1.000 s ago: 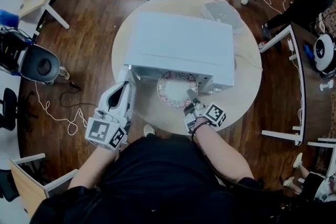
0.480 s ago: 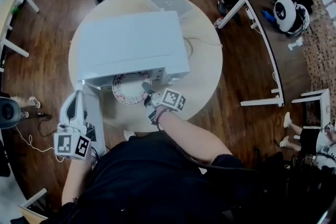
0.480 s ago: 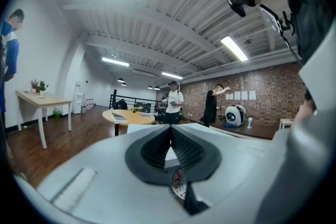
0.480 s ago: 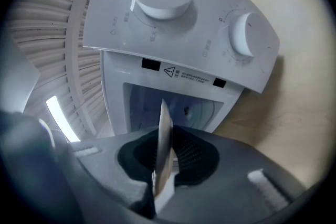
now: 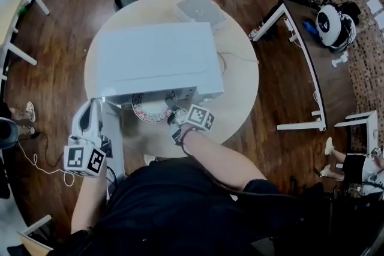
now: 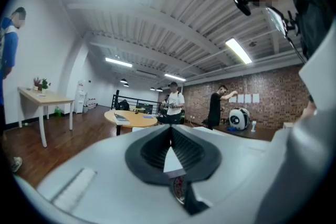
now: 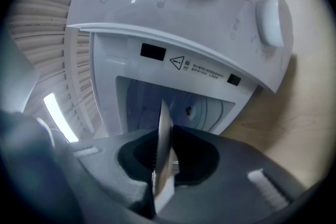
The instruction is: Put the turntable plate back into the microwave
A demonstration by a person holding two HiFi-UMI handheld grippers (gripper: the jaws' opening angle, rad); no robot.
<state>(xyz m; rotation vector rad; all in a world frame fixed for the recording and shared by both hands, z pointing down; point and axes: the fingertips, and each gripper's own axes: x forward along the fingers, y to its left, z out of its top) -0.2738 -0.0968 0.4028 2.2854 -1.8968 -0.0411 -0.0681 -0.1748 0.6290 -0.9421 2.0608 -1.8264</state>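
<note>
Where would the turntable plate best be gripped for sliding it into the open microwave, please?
Pinch its near rim, coming from the front, the person's side. The turntable plate is thin and flat, and its far part is in the microwave mouth, so only that edge is free. The right gripper is shut on it there.

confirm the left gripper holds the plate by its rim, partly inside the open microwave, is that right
Not quite. It is the right gripper, not the left, that holds the plate by its rim; the right gripper view shows the plate's edge clamped between its jaws. The rest stands: the plate is partly inside the open microwave.
</note>
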